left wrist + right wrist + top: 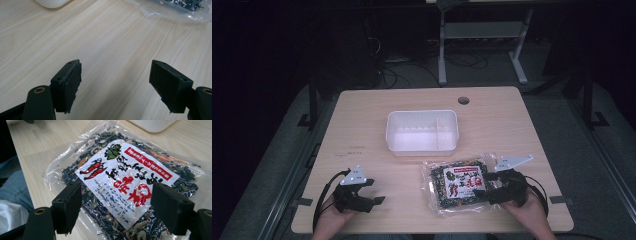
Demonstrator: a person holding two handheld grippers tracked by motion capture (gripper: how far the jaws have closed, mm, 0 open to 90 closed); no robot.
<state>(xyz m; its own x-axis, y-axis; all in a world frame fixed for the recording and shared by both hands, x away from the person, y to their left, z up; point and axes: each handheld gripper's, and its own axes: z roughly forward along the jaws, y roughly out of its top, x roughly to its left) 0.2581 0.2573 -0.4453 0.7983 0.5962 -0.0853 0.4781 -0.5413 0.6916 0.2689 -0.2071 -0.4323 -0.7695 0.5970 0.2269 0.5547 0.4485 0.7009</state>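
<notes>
A clear plastic packet of dark dried seaweed (458, 184) with a white, red-lettered label lies flat on the wooden table (362, 125), front right of centre. My right gripper (482, 189) is open over the packet's right edge; in the right gripper view the packet (125, 182) lies just beneath and between its spread jaws (116, 210), not gripped. My left gripper (376, 191) rests open near the front left of the table, above bare wood (115, 80), with nothing between its fingers. A white rectangular tub (422, 131) stands behind the packet, at the table's middle.
The tub's rounded corner (51, 3) and the packet's edge (175, 8) show at the top of the left gripper view. A cable hole (463, 100) sits near the table's far edge. A person's blue-trousered leg (11, 185) is beside the table's front edge.
</notes>
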